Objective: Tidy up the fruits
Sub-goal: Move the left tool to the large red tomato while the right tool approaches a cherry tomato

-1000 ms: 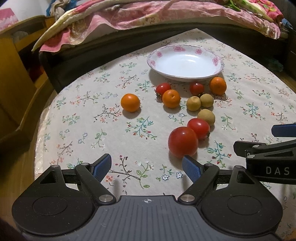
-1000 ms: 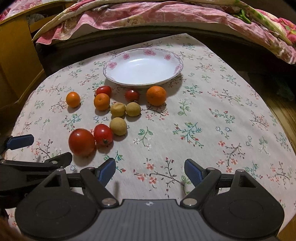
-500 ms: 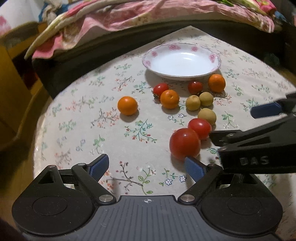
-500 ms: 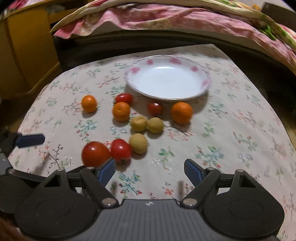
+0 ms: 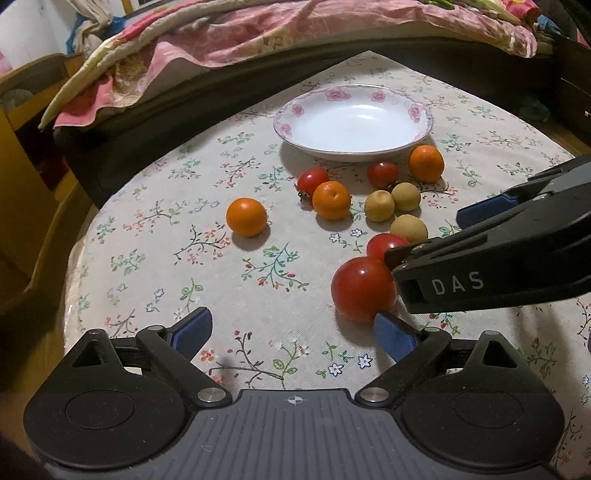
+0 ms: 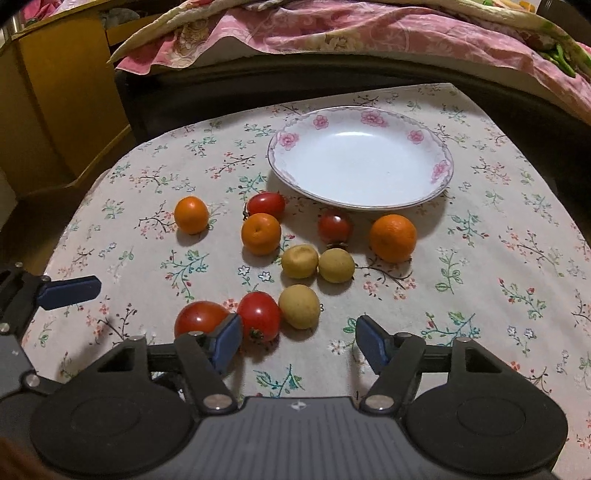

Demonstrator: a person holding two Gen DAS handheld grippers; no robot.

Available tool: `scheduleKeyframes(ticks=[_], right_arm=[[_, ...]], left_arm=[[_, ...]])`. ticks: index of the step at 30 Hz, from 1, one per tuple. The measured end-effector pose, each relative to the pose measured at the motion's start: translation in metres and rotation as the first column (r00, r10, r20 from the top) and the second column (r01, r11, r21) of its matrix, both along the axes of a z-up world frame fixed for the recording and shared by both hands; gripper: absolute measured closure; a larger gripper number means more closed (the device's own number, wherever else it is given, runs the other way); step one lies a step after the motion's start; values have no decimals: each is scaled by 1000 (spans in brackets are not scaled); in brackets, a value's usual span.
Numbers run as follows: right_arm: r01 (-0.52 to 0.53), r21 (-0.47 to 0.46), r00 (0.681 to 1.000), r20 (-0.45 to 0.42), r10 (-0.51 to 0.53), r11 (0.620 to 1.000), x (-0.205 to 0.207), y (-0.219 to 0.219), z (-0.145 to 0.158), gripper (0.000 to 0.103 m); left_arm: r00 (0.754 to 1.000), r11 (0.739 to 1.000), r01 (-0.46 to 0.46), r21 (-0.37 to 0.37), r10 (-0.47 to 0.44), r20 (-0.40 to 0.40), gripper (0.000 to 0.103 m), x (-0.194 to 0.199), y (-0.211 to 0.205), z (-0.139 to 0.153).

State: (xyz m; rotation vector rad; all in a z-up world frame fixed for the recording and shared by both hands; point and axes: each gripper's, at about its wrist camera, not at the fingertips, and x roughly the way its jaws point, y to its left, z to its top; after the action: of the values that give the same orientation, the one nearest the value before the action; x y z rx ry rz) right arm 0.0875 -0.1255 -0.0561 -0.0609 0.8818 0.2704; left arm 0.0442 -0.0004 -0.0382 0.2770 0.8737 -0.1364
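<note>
A white plate with pink flowers sits empty at the back of the floral tablecloth. Loose fruit lies in front of it: three oranges, small tomatoes, three yellow fruits, a medium tomato and a big tomato. My right gripper is open, low over the cloth. The medium tomato and the nearest yellow fruit lie just ahead of its jaws, and its left finger overlaps the big tomato. My left gripper is open and holds nothing. Its right fingertip is at the big tomato's near side.
A bed with a pink quilt runs along the table's far edge. A yellow wooden cabinet stands at the left. The right gripper's dark body crosses the right of the left wrist view. One left finger shows at the left edge.
The right gripper has swung left and forward to the two near tomatoes and the yellow fruit. The left gripper has edged closer to the big tomato. Both stay open; no fruit has moved.
</note>
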Motion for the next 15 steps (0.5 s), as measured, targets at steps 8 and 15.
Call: scheduleKeyframes(ticks=[8,15], right_arm=[[6,54,1000,-25,-5,999,3,-9,3,41],[31,81,999,-26,-29,996,4,-23,6,41]], left_arm=[[999,999,43,-7,-43,-4,7,2,-6,-5],[997,997,72,-36,-73,-25,21,6,-11,-10]])
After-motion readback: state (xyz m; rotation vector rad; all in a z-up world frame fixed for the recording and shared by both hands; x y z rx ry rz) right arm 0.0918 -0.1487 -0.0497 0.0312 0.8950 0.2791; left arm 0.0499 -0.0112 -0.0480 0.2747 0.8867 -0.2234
